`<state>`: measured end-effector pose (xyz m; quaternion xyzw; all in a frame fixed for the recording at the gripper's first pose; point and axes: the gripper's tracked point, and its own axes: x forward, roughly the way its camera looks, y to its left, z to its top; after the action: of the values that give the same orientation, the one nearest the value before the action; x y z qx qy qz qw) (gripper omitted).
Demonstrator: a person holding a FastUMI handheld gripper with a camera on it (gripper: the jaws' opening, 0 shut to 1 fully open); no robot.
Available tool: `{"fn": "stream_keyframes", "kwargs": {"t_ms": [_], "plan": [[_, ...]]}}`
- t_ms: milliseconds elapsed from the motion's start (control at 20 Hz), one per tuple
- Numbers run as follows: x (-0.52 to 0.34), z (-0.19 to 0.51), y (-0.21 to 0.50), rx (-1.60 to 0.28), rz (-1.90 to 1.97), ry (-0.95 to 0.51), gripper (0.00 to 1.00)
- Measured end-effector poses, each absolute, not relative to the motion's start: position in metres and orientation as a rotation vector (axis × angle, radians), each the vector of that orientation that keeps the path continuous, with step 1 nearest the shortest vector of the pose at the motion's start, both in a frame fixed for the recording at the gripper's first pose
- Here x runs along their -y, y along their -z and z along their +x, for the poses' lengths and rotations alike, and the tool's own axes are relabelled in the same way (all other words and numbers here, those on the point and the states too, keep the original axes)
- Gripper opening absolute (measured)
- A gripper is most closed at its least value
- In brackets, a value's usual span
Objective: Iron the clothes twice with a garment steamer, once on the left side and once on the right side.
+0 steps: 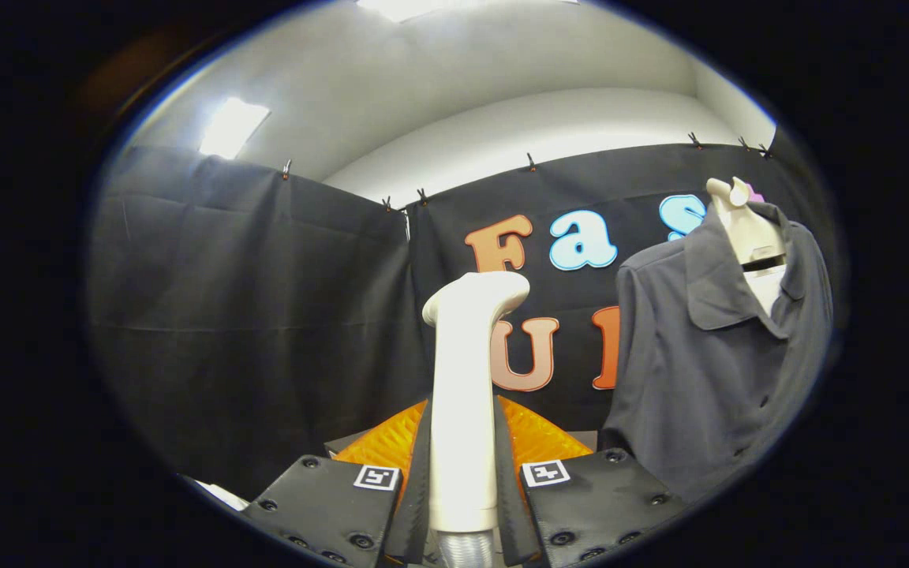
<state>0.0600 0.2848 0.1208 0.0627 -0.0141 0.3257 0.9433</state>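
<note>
- A cream-white garment steamer (466,394) stands upright between the two fingers of the gripper (464,465), its handle rising straight up from between them.
- The jaws are closed narrow onto the steamer's handle, with one finger pressing on each side of it.
- The steamer's head bends over at the top, well beyond the fingertips; which way its steam face points is hard to make out.
- At the base of the handle, between the fingers, a short piece of ribbed grey hose (465,550) begins and is cut off from sight below.
- Beyond the fingers and to the right hangs a dark grey collared shirt (707,371), well apart from the steamer and not touching it.
- The shirt sits on a pale mannequin form (746,229), of which just the neck and a bit of chest show at the open collar.
- The shirt's lower hem and far sleeve are cut off from sight.
- Small dark buttons run down its front, too small to count with certainty.
- Behind everything, a black cloth wall (249,315) is clipped along its top edge, with a white ceiling (454,87) and bright lights above.
</note>
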Motion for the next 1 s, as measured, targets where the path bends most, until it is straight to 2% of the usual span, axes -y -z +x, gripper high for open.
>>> {"fn": "stream_keyframes", "kwargs": {"t_ms": [500,1000], "plan": [[-0.151,0.034,-0.106,0.129,0.149,-0.463,0.43],[-0.067,0.039,-0.061,0.146,0.115,-0.339,0.43]]}}
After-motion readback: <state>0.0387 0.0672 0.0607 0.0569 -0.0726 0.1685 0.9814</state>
